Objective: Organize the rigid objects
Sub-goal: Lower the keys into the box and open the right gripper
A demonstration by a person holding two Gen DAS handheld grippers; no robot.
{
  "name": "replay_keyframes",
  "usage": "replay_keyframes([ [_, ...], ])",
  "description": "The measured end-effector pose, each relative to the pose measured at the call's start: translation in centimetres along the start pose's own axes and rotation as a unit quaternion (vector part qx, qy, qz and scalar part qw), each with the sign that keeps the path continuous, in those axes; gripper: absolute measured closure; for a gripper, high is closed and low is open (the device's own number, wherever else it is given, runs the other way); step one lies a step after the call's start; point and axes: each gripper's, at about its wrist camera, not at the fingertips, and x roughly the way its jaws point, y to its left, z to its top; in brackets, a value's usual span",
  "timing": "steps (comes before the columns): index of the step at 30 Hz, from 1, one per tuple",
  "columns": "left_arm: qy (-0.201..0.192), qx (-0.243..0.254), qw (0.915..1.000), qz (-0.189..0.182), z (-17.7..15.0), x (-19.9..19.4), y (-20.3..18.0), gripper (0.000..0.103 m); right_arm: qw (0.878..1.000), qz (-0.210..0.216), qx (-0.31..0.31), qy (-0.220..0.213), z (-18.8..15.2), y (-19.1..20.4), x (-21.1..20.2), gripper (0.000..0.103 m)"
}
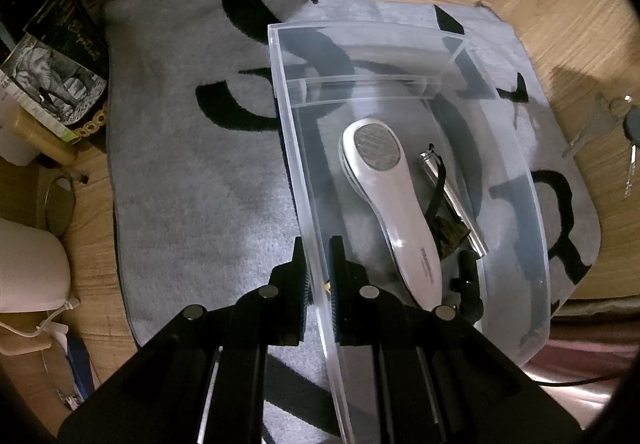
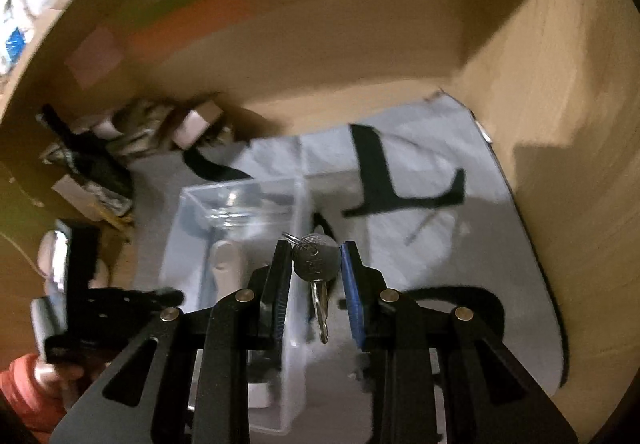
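A clear plastic bin (image 1: 532,203) sits on a grey rug with black letters. Inside lie a white handheld device (image 1: 394,199) with a round metal grille, a silver tube (image 1: 452,187) with a black strap, and a small dark item. My left gripper (image 1: 318,268) is shut on the bin's left wall (image 1: 296,147), one finger on each side. My right gripper (image 2: 316,264) is shut on a bunch of keys (image 2: 316,264) with a round grey head, held above the bin (image 2: 240,199). The blades hang down. The left gripper also shows in the right wrist view (image 2: 120,296).
The rug (image 1: 192,163) lies on a wooden floor boxed in by wooden walls (image 2: 560,123). Books and papers (image 1: 60,75) pile up at the far left. A white object with a cable (image 1: 28,268) sits at the near left. More keys (image 1: 616,131) lie on the floor, right.
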Motion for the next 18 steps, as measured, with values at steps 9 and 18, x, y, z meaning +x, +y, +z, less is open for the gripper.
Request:
replay_keyframes([
  [9, -0.001, 0.002, 1.0, -0.001, 0.0, 0.0, 0.0, 0.095, 0.998, 0.049, -0.03, 0.021, -0.5, 3.5, 1.6, 0.08],
  [18, -0.003, 0.005, 1.0, -0.001, -0.2, -0.2, -0.1, 0.095, 0.993, 0.049, -0.05, 0.096, -2.4, 5.4, 6.8, 0.08],
])
